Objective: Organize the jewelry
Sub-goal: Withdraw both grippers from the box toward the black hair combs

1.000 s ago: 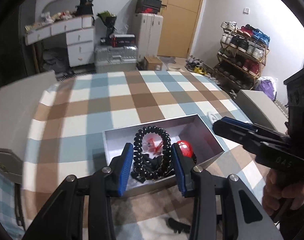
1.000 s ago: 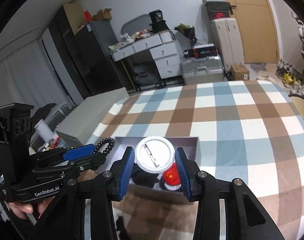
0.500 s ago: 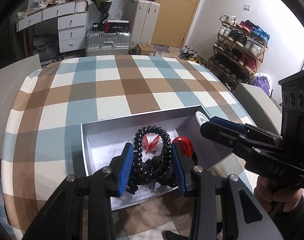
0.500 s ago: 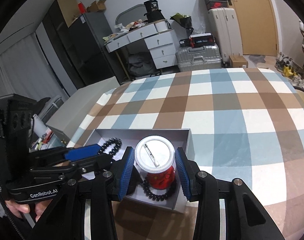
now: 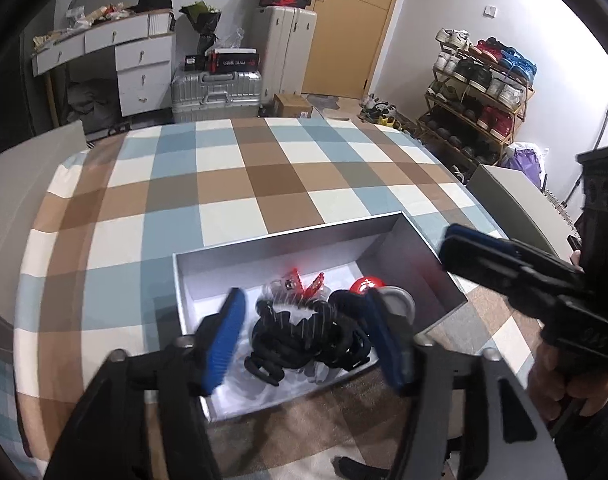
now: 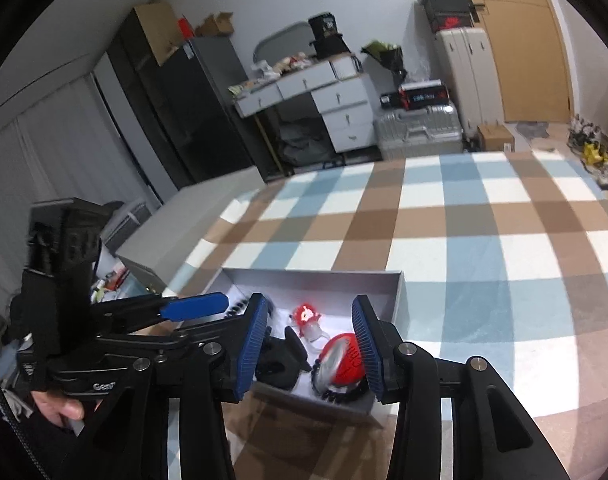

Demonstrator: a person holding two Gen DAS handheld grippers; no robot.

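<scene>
A grey open box (image 5: 287,244) sits on the checked tablecloth (image 5: 223,184) and also shows in the right wrist view (image 6: 398,292). In it lie a black bead bracelet (image 5: 304,336), a red hair clip (image 5: 304,282), and a white pin badge (image 5: 398,304) against a red badge (image 5: 366,284). My left gripper (image 5: 308,340) is open just above the bracelet. My right gripper (image 6: 314,346) is open over the box, above the badges (image 6: 340,362) and the red clip (image 6: 306,314).
A small black item (image 5: 352,466) lies on the cloth near the front edge. Grey chairs stand at the table's left (image 5: 19,184) and right (image 5: 512,200). Beyond are a white desk (image 5: 115,56), suitcases (image 5: 215,90) and a shoe rack (image 5: 476,96).
My left gripper opened and the bead bracelet dropped into the box. My right gripper opened and the white pin badge dropped into the box beside the red badge.
</scene>
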